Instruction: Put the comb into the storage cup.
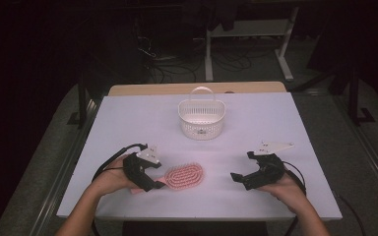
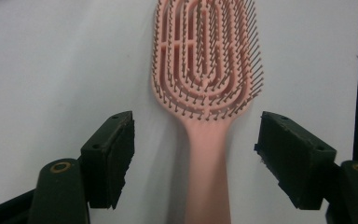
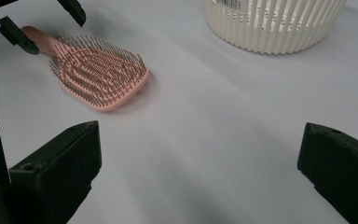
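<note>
in the high view a pink hairbrush [image 1: 183, 176] lies bristles up on the white tabletop [image 1: 128, 123], its handle under the left gripper [image 1: 150, 178]; a white slatted basket [image 1: 202, 118] stands farther back. the right gripper [image 1: 242, 169] rests apart, spread.

in the left gripper view the jaws straddle the handle without touching.

in the right gripper view the jaws are spread over bare tabletop.

Bare table [image 1: 256, 118] lies between the hairbrush [image 1: 184, 175] and the basket [image 1: 202, 118], which stands well apart at the far middle. Beside the brush handle there is room on both sides. The right gripper [image 1: 241, 168] has open tabletop ahead of it.
</note>
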`<state>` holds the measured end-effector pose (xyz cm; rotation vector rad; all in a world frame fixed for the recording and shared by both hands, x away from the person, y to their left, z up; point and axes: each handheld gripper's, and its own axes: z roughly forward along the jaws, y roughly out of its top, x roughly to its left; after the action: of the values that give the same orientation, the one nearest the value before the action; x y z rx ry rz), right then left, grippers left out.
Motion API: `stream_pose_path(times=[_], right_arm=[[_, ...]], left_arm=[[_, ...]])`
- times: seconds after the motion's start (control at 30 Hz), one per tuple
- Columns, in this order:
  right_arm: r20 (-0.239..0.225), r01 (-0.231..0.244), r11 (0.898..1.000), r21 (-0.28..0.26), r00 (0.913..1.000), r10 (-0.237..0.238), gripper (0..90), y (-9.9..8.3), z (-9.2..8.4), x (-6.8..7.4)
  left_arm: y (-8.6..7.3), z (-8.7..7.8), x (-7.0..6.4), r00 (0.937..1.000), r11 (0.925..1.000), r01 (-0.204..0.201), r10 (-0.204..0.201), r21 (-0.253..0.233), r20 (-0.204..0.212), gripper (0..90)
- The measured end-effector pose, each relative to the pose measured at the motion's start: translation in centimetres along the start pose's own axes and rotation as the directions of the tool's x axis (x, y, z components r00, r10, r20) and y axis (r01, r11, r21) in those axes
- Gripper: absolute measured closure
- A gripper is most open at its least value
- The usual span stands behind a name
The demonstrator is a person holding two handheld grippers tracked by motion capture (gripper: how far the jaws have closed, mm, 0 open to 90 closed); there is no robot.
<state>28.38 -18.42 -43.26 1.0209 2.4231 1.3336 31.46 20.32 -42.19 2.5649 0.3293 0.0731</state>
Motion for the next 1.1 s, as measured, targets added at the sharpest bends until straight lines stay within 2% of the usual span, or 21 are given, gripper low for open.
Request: stream_pose_path(times=[0.6, 0.87, 1.1], right_arm=[[0.002, -0.001, 1.000, 0.002, 1.0000, 0.001, 0.0, 0.0, 0.0, 0.0], [-0.001, 0.001, 1.000, 0.006, 1.0000, -0.001, 0.0, 0.0, 0.1, 0.0], [0.000, 0.002, 1.000, 0.005, 1.0000, -0.002, 0.0, 0.0, 0.1, 0.0]], left_arm=[[0.2, 0.8, -0.3, 0.9999, 0.9969, -0.008, 0.007, 0.078, 0.010, 44.4], [0.4, 1.3, -0.4, 0.9998, 0.9932, -0.018, 0.017, 0.115, 0.006, 51.7], [0.7, 1.9, -0.4, 0.9996, 0.9890, -0.027, 0.025, 0.145, 0.012, 54.7]])
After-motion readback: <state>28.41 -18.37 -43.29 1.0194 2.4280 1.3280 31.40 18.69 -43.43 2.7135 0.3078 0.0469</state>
